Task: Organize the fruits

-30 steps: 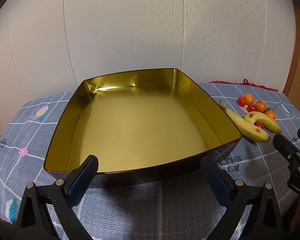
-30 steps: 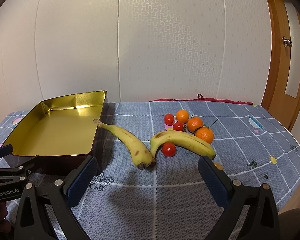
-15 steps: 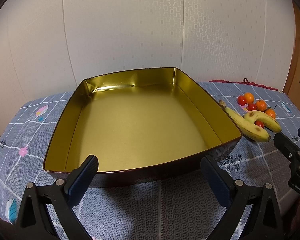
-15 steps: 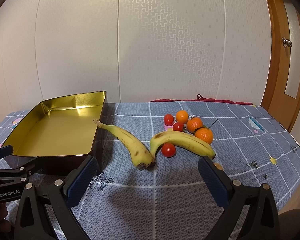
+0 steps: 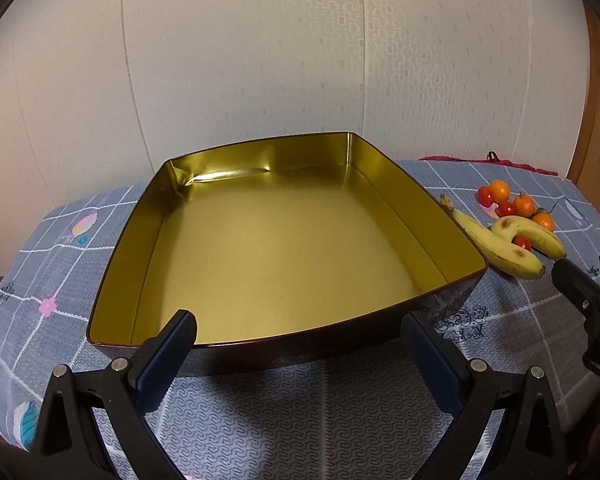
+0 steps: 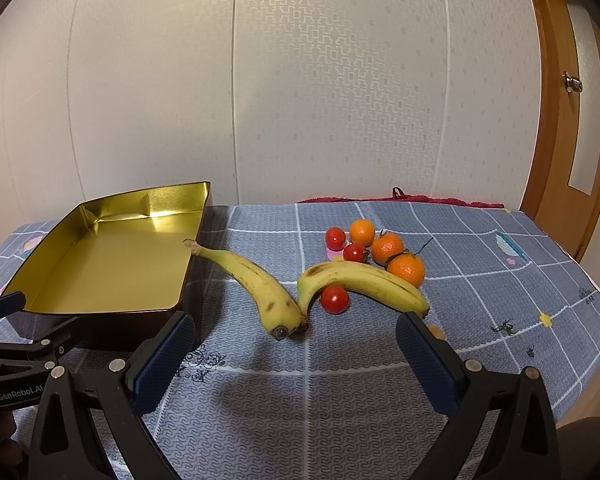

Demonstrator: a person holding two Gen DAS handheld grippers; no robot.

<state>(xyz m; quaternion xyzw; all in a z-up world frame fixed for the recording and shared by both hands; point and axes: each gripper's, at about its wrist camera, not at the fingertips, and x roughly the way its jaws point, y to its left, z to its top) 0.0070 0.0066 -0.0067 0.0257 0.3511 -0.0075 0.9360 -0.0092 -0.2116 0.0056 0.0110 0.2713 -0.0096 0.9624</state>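
- The gold tin [image 5: 268, 248] was seen empty on the counter [image 6: 380, 400], which was covered with a blue checked cloth. No fruit had been put in it yet.
- In the right wrist view, the fruit lay just to the right of the tin, at about 12 o'clock from the right tongs [image 6: 296, 344].
- The left banana [image 6: 252, 280] was seen with its stem almost touching the tin wall. Its blunt end met one end of the right banana [image 6: 364, 280].
- A cherry tomato [image 6: 334, 299] sat tucked under the curve of the right banana. Two more tomatoes [image 6: 335, 237] and three tangerines [image 6: 406, 269] were bunched at about 1 o'clock.
- The right tongs were spread wide, with nothing between them. The left tongs [image 5: 300, 344] were spread wide too, low in front of the tin's near wall, and nothing was held.
- The bananas were judged to be light and a bit soft, with brown spots, so they would bruise if squeezed hard. The best hold was thought to be across the thick middle, not the thin stem.
- The tomatoes were judged to be smooth, round and easy to squash or roll away. A very soft pinch across the middle would be needed.
- The tangerines were judged to be firmer, with a bumpy peel that would grip well.
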